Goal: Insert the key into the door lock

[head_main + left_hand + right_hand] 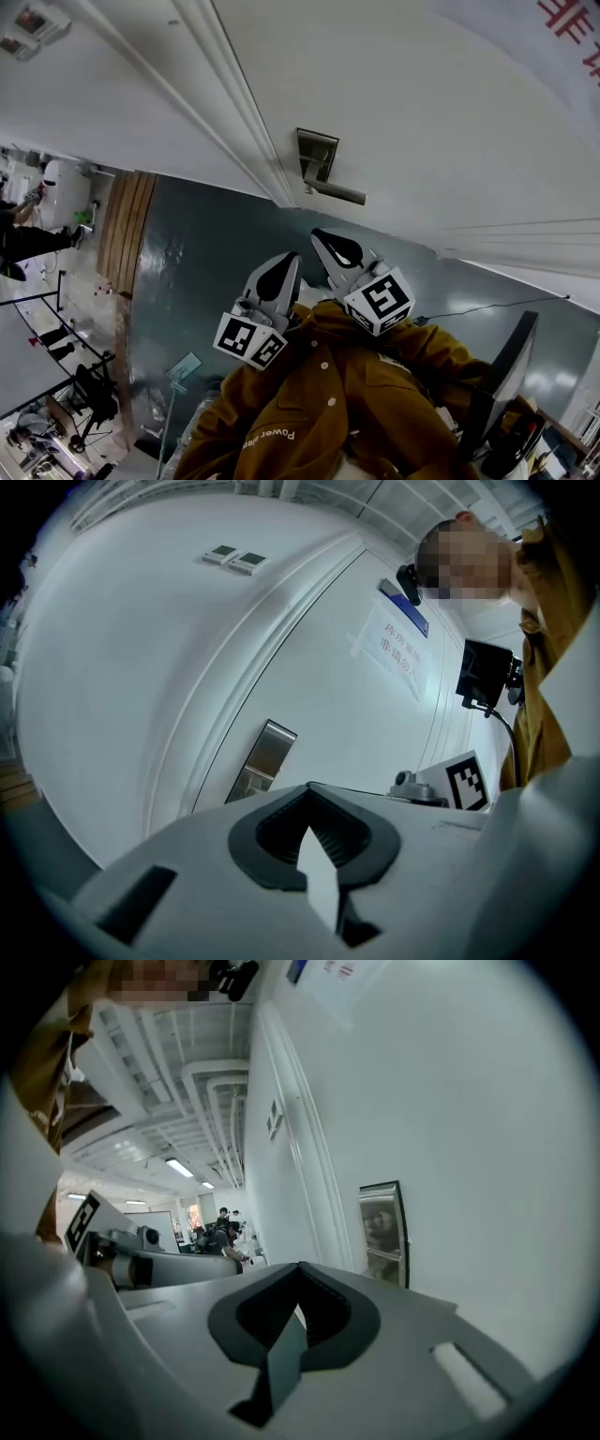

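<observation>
Door lock: a metal plate on the white door, upper middle of the head view, with a lever handle sticking out from its lower end. Plate sits just beside the moulded door frame, which runs diagonally across the upper left.

Right tongs: directly below the handle in the head view, near it but not touching. Tip points up toward the plate. Jaws together, nothing seen between them. In the right gripper view the plate stands right of the closed tip.

Left tongs: lower and further left, just beside the right tongs and clear of the door. Jaws together here too. In the left gripper view the plate shows just above and left of the tip.

A marker cube on the right gripper, another on the left.

Brown jacket fills the lower middle of the head view. Dark glossy floor in the middle. Paper sign on the door, upper right of the left gripper view. People far off, left of centre in the right gripper view.
</observation>
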Demonstrator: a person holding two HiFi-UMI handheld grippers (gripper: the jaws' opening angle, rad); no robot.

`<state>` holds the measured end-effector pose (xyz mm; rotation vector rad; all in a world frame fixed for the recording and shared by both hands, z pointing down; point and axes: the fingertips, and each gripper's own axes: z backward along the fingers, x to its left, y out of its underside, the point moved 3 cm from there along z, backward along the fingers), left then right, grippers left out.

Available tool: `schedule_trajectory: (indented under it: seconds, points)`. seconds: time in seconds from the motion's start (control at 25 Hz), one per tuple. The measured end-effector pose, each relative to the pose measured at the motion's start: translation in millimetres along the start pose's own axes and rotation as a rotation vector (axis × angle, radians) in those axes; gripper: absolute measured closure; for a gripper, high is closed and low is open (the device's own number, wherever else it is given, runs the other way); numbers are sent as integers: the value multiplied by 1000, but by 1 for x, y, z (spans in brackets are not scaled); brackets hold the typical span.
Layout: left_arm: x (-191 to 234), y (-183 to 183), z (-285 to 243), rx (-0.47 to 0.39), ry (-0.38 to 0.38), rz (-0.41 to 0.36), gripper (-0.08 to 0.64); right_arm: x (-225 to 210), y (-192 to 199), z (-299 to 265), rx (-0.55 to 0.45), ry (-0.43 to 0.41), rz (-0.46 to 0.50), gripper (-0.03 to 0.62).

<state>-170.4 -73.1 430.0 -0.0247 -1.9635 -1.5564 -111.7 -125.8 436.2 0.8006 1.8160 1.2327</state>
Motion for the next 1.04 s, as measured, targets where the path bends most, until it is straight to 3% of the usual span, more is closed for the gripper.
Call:
schedule_trajectory:
  seconds: [0.28, 0.88, 1.04]
  points:
    - [6, 1, -4, 2, -16, -38, 558, 1, 1, -6, 19, 46, 92, 588]
    - [11, 3, -11, -9, -29, -29, 558, -6, 7, -8, 29, 39, 99, 588]
    - [10, 3, -11, -12, -26, -29, 559, -8, 3, -5, 9, 39, 138, 588]
